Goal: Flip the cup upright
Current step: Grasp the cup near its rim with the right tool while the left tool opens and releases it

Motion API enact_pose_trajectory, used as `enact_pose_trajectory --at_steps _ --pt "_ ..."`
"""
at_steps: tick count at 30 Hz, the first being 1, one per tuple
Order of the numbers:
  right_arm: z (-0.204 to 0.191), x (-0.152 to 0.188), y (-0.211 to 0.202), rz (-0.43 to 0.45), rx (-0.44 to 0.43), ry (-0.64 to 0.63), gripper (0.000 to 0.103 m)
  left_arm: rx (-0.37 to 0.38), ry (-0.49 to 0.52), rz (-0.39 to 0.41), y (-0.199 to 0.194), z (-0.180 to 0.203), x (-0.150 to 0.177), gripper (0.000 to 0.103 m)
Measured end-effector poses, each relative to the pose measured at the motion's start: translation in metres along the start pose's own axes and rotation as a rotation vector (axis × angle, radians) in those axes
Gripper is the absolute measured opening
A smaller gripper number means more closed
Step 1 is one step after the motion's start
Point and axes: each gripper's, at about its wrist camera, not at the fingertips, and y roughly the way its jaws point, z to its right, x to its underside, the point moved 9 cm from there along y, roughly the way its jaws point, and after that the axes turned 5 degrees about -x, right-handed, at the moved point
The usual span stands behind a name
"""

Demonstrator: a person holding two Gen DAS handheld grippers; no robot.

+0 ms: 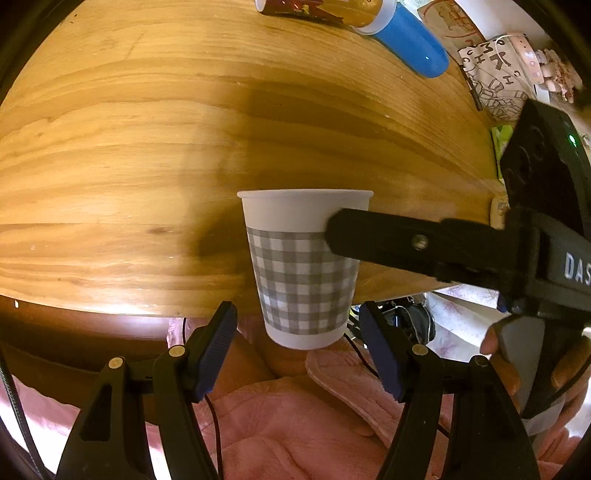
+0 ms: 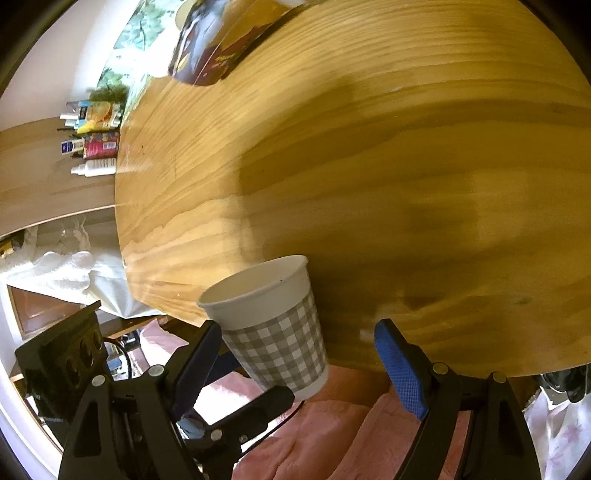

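A white paper cup (image 1: 301, 266) with a grey checked band is upright, rim up, in the air in front of the wooden table's near edge. My left gripper (image 1: 297, 343) is open, its blue pads either side of the cup's base and not touching it. My right gripper reaches in from the right in the left wrist view; one black finger (image 1: 373, 236) lies across the cup's upper side. In the right wrist view the cup (image 2: 273, 325) leans against the left pad (image 2: 201, 358) while the right pad (image 2: 400, 369) stands well off, so the right gripper (image 2: 295, 365) is open.
The round wooden table (image 1: 184, 147) fills both views. At its far edge lie a blue cylinder (image 1: 410, 40) and a printed packet (image 1: 295, 7). Bottles and boxes (image 2: 96, 144) stand on a shelf beyond the table. Pink cloth (image 1: 295, 424) lies below the grippers.
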Motion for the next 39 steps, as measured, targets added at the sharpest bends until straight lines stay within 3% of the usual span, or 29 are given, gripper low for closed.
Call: enact_pose_trajectory --at_steps 12,27,30,39 --pt "-0.032 0.0 0.033 -0.02 0.05 -0.05 0.085 0.006 0.006 0.035 -0.024 -0.028 0.016 0.072" --pt "-0.053 -0.012 0.046 0.072 0.158 -0.115 0.085 -0.041 0.086 0.204 -0.047 -0.036 0.018 0.072" --pt "-0.054 -0.015 0.046 0.098 0.163 -0.114 0.075 -0.035 0.11 0.214 -0.048 -0.037 0.015 0.072" --pt "-0.051 -0.018 0.044 0.145 0.136 -0.085 0.073 -0.02 0.159 0.239 -0.05 -0.032 0.006 0.072"
